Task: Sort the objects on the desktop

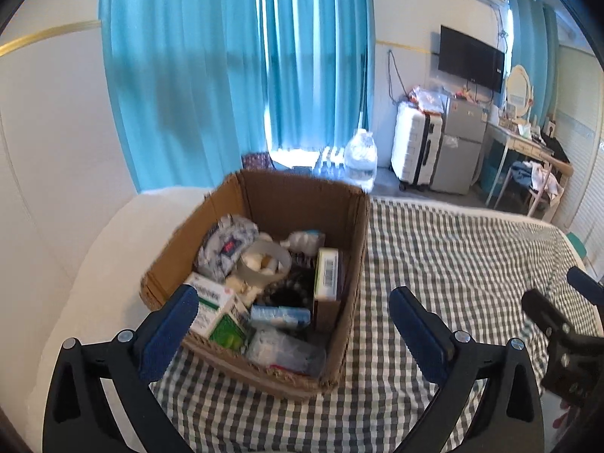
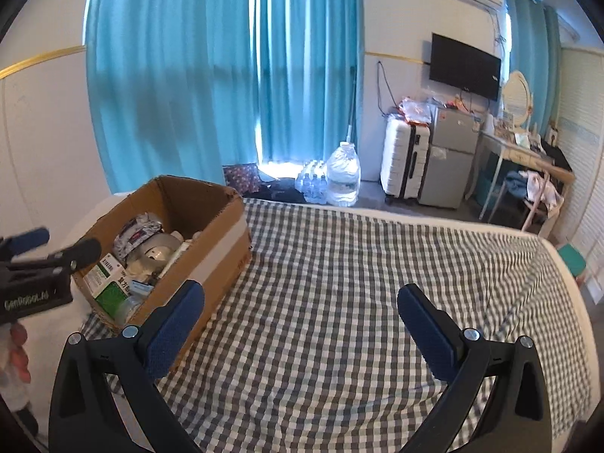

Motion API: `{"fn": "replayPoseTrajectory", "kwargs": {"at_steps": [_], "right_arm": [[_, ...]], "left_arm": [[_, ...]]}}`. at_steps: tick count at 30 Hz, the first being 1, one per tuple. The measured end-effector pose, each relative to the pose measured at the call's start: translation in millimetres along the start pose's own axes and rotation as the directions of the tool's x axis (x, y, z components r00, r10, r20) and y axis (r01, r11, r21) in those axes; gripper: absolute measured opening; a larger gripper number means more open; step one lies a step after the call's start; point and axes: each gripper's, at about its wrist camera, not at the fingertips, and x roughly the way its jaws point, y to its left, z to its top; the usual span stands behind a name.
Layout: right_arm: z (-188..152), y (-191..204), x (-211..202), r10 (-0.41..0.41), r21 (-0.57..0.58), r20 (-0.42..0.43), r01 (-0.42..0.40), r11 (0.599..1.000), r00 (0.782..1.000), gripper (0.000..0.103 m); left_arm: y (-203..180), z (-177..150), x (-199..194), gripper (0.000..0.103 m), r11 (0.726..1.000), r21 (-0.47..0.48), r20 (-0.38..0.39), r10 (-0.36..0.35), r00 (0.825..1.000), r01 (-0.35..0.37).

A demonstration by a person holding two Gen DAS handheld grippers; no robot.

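Teal curtains (image 2: 222, 75) behind the bed's far edge. Checked sheet (image 2: 358, 283) over the bed. Water jug (image 2: 342, 179) on the floor beside a bottle pack (image 2: 312, 181). White suitcase (image 2: 404, 158) touching a grey fridge (image 2: 447, 158). TV (image 2: 466, 66) on the wall, desk (image 2: 524, 154) at right.

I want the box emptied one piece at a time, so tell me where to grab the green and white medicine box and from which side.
Take the green and white medicine box across its narrow faces at the raised upper end, coming from above with the open left claw. It leans tilted in the near left corner of the cardboard box, so the walls block a side approach.
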Motion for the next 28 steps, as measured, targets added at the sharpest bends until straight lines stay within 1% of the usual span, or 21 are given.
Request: {"fn": "replayPoseTrajectory", "kwargs": {"at_steps": [3, 6, 12, 15, 20, 23, 25, 28], "right_arm": [[-8.9, -6.3, 5.6, 0.000, 0.035, -0.027, 0.001, 0.999, 1.000, 0.103], [-13.4, -11.6, 7.6, 0.018, 0.066, -0.043, -0.016, 0.998, 0.999, 0.103], [-15.6, -17.0, 7.6, 0.012, 0.074, -0.055, -0.008, 0.997, 0.998, 0.103], [-18.0, -18.8, 8.8, 0.021, 0.077, -0.065, -0.016, 0.997, 0.998, 0.103], [-18.9, -16.9, 9.5, 0.012, 0.069, -0.070, -0.007, 0.998, 0.997, 0.103], [-19.0, -17.7, 9.1, 0.011, 0.071, -0.067, -0.006, 0.997, 0.998, 0.103], [-19.4, -18.3, 9.7, 0.011, 0.075, -0.067, -0.006, 0.997, 0.998, 0.103], [-19.9, -18.5, 10.5, 0.011, 0.078, -0.071, -0.006, 0.997, 0.997, 0.103]], "left_arm": [[-5.7, -13.5, 3.0, 0.103, 1.000, 0.018, -0.024, 0.012, 1.000, -0.012], [-13.6, -20.3, 3.4, 0.103, 0.999, 0.041, -0.030, 0.010, 0.999, -0.009], [-24.8, -23.8, -1.6, 0.103, 0.998, 0.058, -0.027, 0.000, 1.000, 0.002], [-28.4, -24.0, -0.5, 0.103, 0.998, 0.065, -0.034, 0.001, 0.999, 0.001], [-29.3, -25.0, 1.3, 0.103, 0.999, 0.047, -0.053, -0.018, 0.998, 0.020], [-30.4, -26.7, -1.7, 0.103, 0.999, 0.033, -0.039, -0.012, 0.999, 0.014], [-31.7, -27.1, -4.4, 0.103, 0.999, 0.029, -0.029, -0.028, 0.999, 0.028], [-32.7, -25.0, -7.1, 0.103, 0.999, 0.022, -0.017, -0.031, 0.999, 0.031]]}}
